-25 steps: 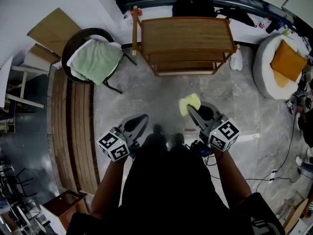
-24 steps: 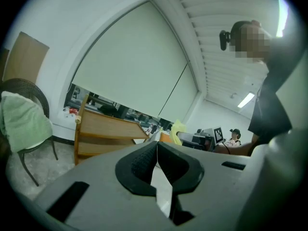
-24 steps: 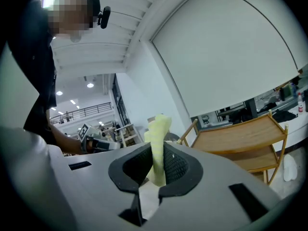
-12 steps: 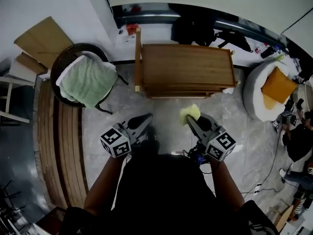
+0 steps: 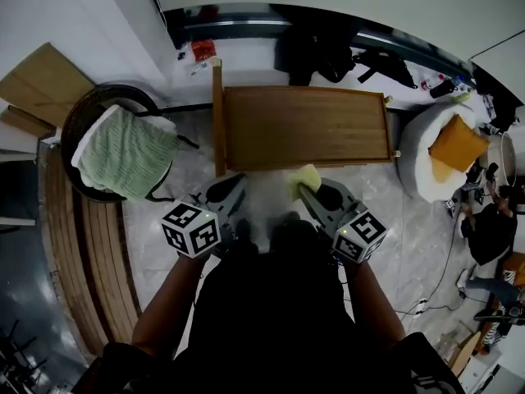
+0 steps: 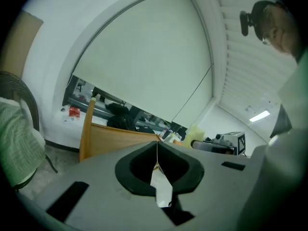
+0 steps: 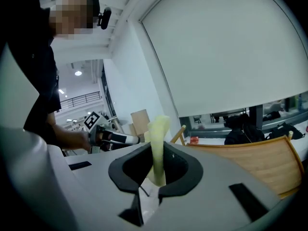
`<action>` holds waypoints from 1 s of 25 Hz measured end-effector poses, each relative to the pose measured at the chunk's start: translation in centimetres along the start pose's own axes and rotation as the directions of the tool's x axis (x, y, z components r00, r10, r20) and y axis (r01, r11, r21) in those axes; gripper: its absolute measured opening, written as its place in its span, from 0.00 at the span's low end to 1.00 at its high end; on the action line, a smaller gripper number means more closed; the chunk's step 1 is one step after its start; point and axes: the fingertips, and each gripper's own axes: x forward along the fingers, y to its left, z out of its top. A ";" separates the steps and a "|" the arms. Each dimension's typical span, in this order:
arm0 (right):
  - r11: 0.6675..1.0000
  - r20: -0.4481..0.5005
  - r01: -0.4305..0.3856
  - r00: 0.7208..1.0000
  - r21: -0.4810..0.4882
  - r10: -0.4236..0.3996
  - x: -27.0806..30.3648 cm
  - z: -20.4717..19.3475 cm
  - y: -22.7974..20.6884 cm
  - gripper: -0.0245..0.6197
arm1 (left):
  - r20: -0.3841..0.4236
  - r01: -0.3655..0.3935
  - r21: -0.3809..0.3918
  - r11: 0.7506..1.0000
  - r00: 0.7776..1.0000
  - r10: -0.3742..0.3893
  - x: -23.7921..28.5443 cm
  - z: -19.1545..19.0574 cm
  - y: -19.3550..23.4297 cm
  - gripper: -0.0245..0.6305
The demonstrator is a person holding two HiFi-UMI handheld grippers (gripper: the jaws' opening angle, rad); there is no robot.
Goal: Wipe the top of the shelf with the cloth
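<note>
The wooden shelf (image 5: 303, 125) stands straight ahead, its bare slatted top facing up. My right gripper (image 5: 305, 190) is shut on a yellow cloth (image 5: 303, 177), which hangs just at the shelf's front edge. In the right gripper view the cloth (image 7: 158, 138) stands upright, pinched between the jaws, with the shelf top (image 7: 245, 160) beyond it to the right. My left gripper (image 5: 232, 190) is shut on nothing and hovers near the shelf's front left corner. In the left gripper view the jaws (image 6: 157, 147) meet in a thin line, and the shelf (image 6: 113, 138) lies ahead.
A round black chair with a green towel (image 5: 123, 150) stands to the left of the shelf. A white pouf with an orange cushion (image 5: 454, 144) sits to the right. Dark bags (image 5: 316, 56) lie behind the shelf. Wooden planks (image 5: 86, 245) run along the left floor. A person (image 5: 492, 232) sits far right.
I have come closer to the shelf: it now lies right in front of both grippers. The cloth stays pinched in the right gripper, and the left stays shut.
</note>
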 end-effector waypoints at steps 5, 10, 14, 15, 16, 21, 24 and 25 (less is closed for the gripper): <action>0.999 0.001 -0.034 0.999 0.022 0.034 2.9 0.9 -6.3 0.11 | -0.022 -0.073 -0.004 0.997 0.997 0.072 5.7 1.6 1.5 0.06; 0.992 -0.044 -0.118 0.992 0.043 0.120 5.1 1.7 -11.6 0.11 | -0.057 -0.198 -0.053 0.979 0.979 0.195 10.4 2.9 3.9 0.06; 0.976 -0.086 -0.200 0.975 0.082 0.207 7.6 3.0 -15.3 0.11 | -0.103 -0.309 -0.052 0.950 0.947 0.303 13.9 4.2 6.1 0.06; 0.973 -0.094 -0.217 0.970 0.083 0.225 8.4 3.3 -15.9 0.11 | -0.112 -0.347 -0.054 0.936 0.934 0.340 14.4 4.5 6.8 0.06; 0.969 -0.100 -0.232 0.966 0.086 0.240 9.1 3.5 -16.4 0.11 | -0.117 -0.379 -0.061 0.923 0.921 0.371 14.8 4.8 7.4 0.06; 0.962 -0.129 -0.237 0.959 0.132 0.254 13.9 3.4 -19.1 0.11 | -0.119 -0.460 -0.135 0.878 0.887 0.446 16.2 6.6 10.0 0.06; 0.963 -0.161 -0.194 0.961 0.186 0.225 17.2 2.4 -19.8 0.11 | -0.143 -0.476 -0.161 0.865 0.878 0.457 16.3 7.2 11.6 0.06; 0.964 -0.173 -0.178 0.961 0.199 0.214 18.4 2.0 -19.7 0.11 | -0.146 -0.477 -0.174 0.861 0.878 0.457 16.2 7.5 12.2 0.06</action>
